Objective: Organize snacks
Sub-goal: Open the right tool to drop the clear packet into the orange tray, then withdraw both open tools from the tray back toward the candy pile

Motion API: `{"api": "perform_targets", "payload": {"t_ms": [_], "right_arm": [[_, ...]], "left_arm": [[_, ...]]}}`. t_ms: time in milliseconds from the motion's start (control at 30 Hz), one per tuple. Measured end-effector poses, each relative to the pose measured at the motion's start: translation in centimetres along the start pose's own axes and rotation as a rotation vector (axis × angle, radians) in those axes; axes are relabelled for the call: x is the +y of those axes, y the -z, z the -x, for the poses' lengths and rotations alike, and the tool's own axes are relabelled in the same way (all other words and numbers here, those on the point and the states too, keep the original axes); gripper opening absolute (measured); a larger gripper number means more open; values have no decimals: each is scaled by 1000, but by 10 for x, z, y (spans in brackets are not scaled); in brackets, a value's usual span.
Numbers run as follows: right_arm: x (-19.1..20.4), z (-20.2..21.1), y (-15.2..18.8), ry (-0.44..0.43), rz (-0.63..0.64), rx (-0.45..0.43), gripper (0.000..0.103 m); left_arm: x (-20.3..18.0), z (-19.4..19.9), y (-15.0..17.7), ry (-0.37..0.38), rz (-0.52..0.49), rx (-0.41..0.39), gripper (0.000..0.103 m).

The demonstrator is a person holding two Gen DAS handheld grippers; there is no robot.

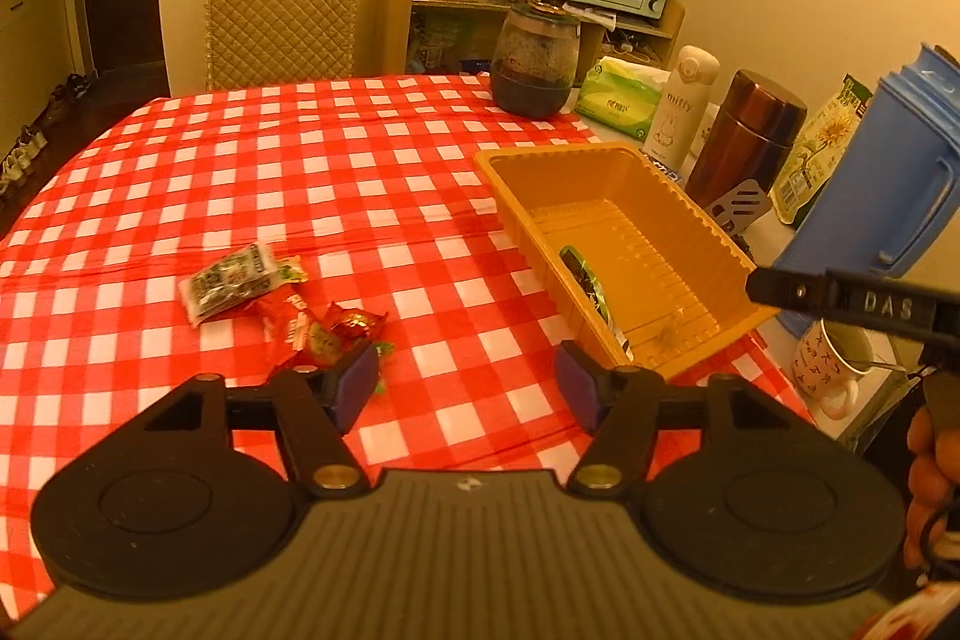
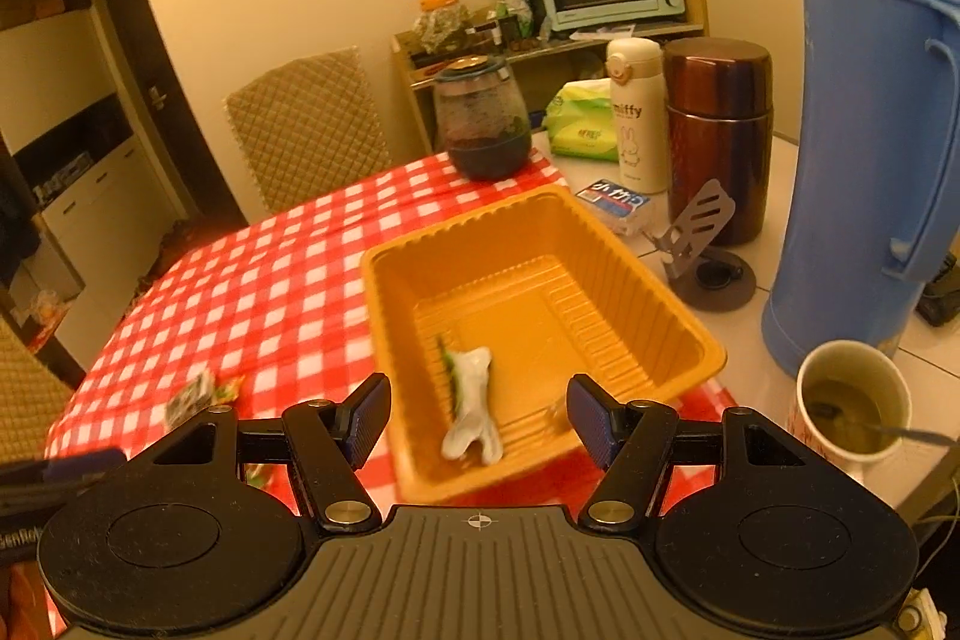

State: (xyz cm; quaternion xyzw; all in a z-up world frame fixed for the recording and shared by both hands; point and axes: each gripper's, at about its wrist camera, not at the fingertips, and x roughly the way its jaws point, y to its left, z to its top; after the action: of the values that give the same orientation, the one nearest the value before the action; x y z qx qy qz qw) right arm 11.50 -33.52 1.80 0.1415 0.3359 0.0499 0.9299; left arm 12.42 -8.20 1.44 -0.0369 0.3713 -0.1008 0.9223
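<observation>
- Snacks are split between two places: one green-and-white packet (image 2: 471, 409) lies inside the orange tray (image 2: 690, 334), against its near-left wall, while a small heap still sits out on the checked tablecloth (image 1: 300, 160).
- The heap is a black-and-white packet (image 1: 231, 283), a red wrapper (image 1: 288, 319) and a gold-and-red sweet (image 1: 354, 325), all touching or overlapping, to the left of the tray and well apart from it.
- Judged from this, the job is barely begun — one piece is in the tray, at least three are left to move, and the far end of the tray is bare.
- The left gripper (image 1: 468, 385) hangs over the cloth between heap and tray, jaws parted about halfway with nothing between them; its left pad sits just in front of the heap's near edge.
- The right gripper (image 2: 477, 415) hovers over the tray's near end, jaws likewise about half open and empty; the packet below lies loose on the tray floor.
- Next move, as I read it, is a reach to the heap — the overlapping wrappers may make it hard to lift just one.
- Beyond the tray stand a blue thermos jug (image 2: 870, 130), a brown flask (image 2: 717, 130), a mug of tea (image 2: 852, 406) and a glass jar (image 2: 483, 124), none part of the sorting.
</observation>
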Motion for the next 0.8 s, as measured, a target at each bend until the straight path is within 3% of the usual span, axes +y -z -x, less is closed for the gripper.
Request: {"api": "perform_targets", "payload": {"t_ms": [67,800], "right_arm": [[8,8,6,-5,11,3,65],[67,35,50,-74,91,49,65]], "left_arm": [[4,9,3,-3,6,-10,70],[64,66,51,-96,72,-20,70]]}}
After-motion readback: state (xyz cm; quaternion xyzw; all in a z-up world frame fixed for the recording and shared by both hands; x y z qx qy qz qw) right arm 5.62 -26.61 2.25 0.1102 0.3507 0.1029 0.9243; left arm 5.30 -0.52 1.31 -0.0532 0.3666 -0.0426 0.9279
